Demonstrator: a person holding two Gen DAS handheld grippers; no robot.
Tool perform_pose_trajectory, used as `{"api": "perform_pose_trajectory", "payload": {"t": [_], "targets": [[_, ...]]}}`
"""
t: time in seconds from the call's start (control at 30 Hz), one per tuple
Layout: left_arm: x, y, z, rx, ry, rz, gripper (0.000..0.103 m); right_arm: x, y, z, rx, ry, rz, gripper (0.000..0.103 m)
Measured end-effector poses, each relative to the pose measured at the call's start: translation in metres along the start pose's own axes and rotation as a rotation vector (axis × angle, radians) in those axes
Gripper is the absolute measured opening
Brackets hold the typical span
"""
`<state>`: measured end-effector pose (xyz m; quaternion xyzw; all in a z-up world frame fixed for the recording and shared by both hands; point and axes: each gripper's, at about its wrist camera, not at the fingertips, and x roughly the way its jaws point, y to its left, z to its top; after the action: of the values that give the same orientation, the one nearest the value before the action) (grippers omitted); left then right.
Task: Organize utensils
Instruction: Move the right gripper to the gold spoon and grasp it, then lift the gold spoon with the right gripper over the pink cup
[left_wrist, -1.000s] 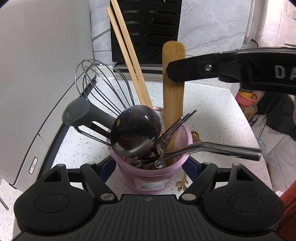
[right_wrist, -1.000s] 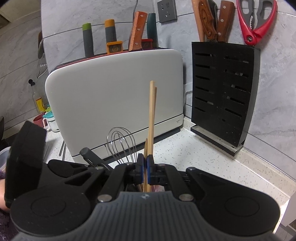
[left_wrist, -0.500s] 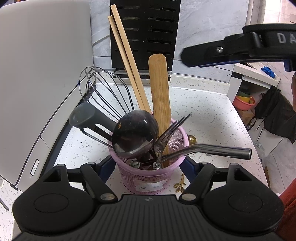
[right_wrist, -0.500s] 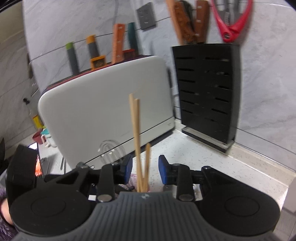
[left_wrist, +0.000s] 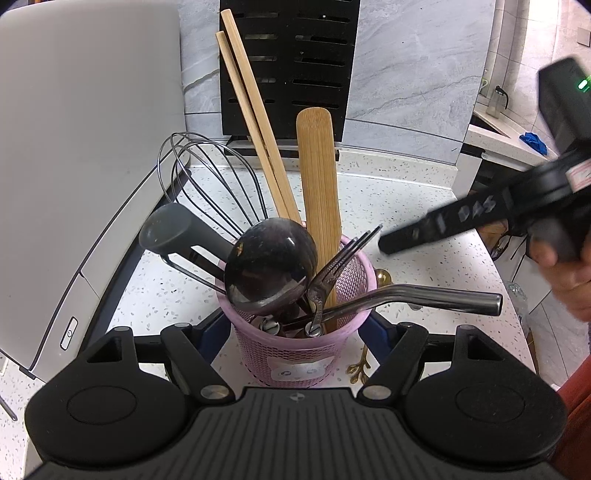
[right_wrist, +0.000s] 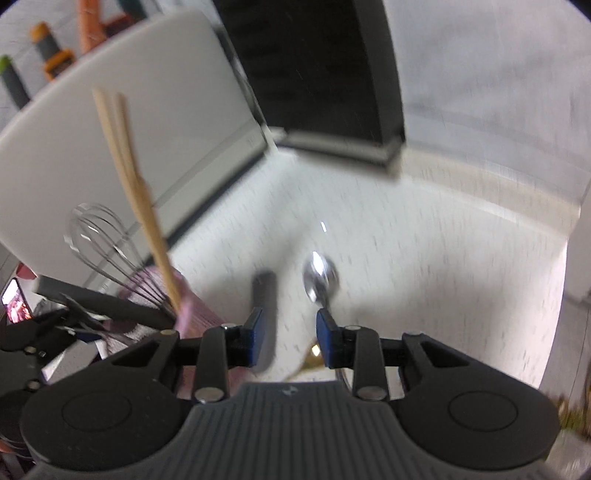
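Observation:
A pink mesh utensil holder (left_wrist: 295, 354) stands on the speckled white counter, between the fingers of my left gripper (left_wrist: 295, 332), which is shut on it. It holds chopsticks (left_wrist: 255, 118), a wooden spatula (left_wrist: 317, 177), a whisk (left_wrist: 207, 177), a dark ladle (left_wrist: 269, 269), forks and a metal handle (left_wrist: 424, 297). My right gripper (right_wrist: 289, 334) is open and empty, to the right of the holder (right_wrist: 192, 299). A spoon (right_wrist: 320, 278) lies on the counter just beyond its fingers. The right wrist view is blurred.
A white appliance (left_wrist: 74, 147) stands at the left and a black knife block (left_wrist: 288, 66) at the back wall. A gold utensil (left_wrist: 360, 365) lies on the counter beside the holder. The counter edge is at the right.
My right gripper let go of the chopsticks, opened, and swung down and to the right of the holder. The chopsticks now stand in the holder. My left gripper stays shut on it.

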<state>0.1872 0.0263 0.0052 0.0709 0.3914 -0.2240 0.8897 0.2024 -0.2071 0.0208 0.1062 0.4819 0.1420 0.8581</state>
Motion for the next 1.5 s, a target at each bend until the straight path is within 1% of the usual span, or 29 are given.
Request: {"api": "perform_pose_trajectory", "payload": {"t": [0.13,0.23,0.4,0.47,0.5,0.57,0.6,0.63,0.7,1.0,1.2,1.5], "targets": [[0.0,0.0,0.0,0.0,0.0,0.0,0.087,0.018,-0.011,-0.007,0.01,0.054,-0.046,0.029],[0.0,0.0,0.0,0.0,0.0,0.0,0.087,0.025,-0.016,-0.01,0.018,0.073,-0.061,0.026],[0.0,0.0,0.0,0.0,0.0,0.0,0.087,0.034,-0.021,-0.009,0.049,0.092,-0.032,0.021],[0.0,0.0,0.0,0.001,0.0,0.0,0.087,0.036,-0.02,-0.009,0.043,0.096,-0.04,0.019],[0.0,0.0,0.0,0.001,0.0,0.0,0.087,0.037,-0.019,-0.01,0.04,0.097,-0.043,0.017],[-0.001,0.0,-0.001,0.002,-0.001,0.001,0.087,0.04,-0.018,-0.01,0.035,0.101,-0.046,0.007],[-0.001,0.0,-0.001,0.002,-0.001,0.001,0.087,0.04,-0.018,-0.01,0.032,0.1,-0.047,0.005],[-0.001,0.0,-0.001,0.002,-0.001,0.001,0.087,0.04,-0.018,-0.01,0.029,0.1,-0.047,0.0],[-0.001,0.0,-0.001,0.002,-0.001,0.002,0.087,0.039,-0.017,-0.01,0.029,0.096,-0.041,0.0],[-0.001,0.0,-0.001,0.001,-0.001,0.002,0.087,0.022,-0.002,-0.008,-0.039,0.028,-0.022,0.0],[-0.001,0.0,-0.001,0.003,-0.001,0.003,0.087,0.003,0.016,-0.006,-0.139,-0.062,-0.052,0.0],[-0.001,-0.001,-0.001,0.005,-0.001,0.005,0.087,-0.018,0.028,-0.003,-0.198,-0.145,-0.067,0.0]]}}
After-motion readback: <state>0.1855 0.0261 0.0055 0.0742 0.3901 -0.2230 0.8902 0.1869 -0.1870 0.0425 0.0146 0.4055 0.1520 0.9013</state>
